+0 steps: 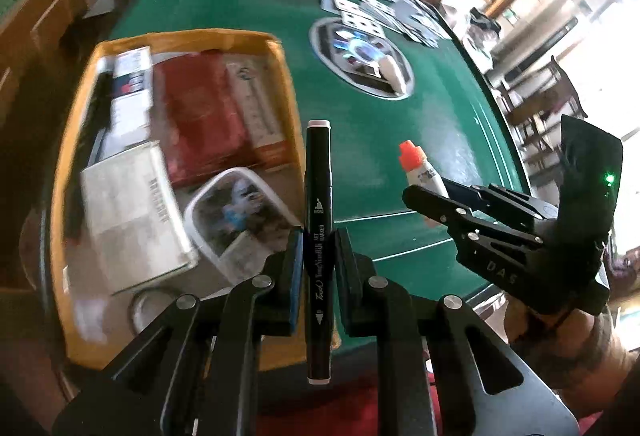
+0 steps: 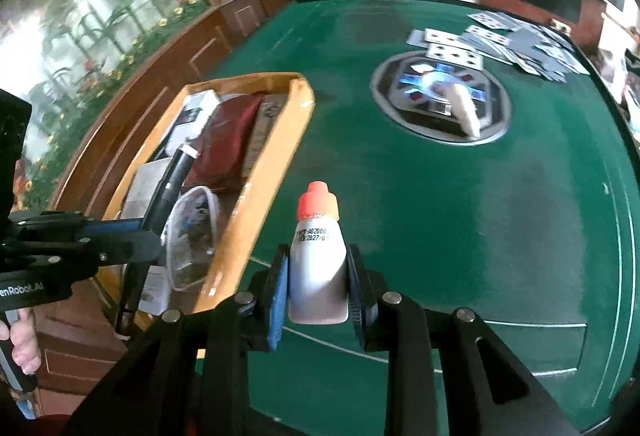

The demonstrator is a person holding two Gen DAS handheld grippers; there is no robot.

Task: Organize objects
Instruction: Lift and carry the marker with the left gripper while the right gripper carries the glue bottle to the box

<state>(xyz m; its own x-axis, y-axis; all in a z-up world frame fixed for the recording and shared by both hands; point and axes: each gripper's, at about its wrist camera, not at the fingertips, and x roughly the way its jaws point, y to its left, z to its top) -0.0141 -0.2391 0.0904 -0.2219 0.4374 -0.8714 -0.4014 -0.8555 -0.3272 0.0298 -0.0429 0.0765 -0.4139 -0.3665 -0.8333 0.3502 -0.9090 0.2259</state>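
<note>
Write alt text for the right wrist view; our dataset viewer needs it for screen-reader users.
The right tongs grip a small white bottle with an orange cap above a green felt table. To the left, the left tongs hold a black marker over a cardboard box of assorted items; playing cards lie scattered at the far side.

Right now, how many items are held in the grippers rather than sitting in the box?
2. The black marker is clamped in the left gripper above the cardboard box's right edge. The orange-capped bottle is clamped in the right gripper over the green table.
</note>
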